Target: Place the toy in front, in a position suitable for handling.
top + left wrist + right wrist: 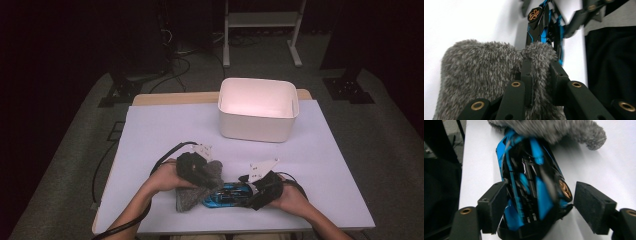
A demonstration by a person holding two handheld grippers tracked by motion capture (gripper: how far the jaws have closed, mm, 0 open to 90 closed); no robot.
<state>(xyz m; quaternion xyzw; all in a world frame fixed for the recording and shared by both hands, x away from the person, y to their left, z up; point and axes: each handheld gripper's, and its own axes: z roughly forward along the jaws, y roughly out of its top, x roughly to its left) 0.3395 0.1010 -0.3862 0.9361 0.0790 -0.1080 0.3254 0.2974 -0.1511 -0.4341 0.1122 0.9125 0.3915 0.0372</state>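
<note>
Left tongs (540, 72) are clamped tight on a fold of the grey fuzzy cloth (481, 75), pinching its edge at the near middle of the white counter (165, 130). Just beside them, the right tongs (539, 207) stand wide apart around the blue and black toy car (531, 187); the left pad touches its side, the right pad sits clear of it. The car's far end tucks under the cloth's edge. A white bin (258, 109) stands well apart, farther back.
</note>
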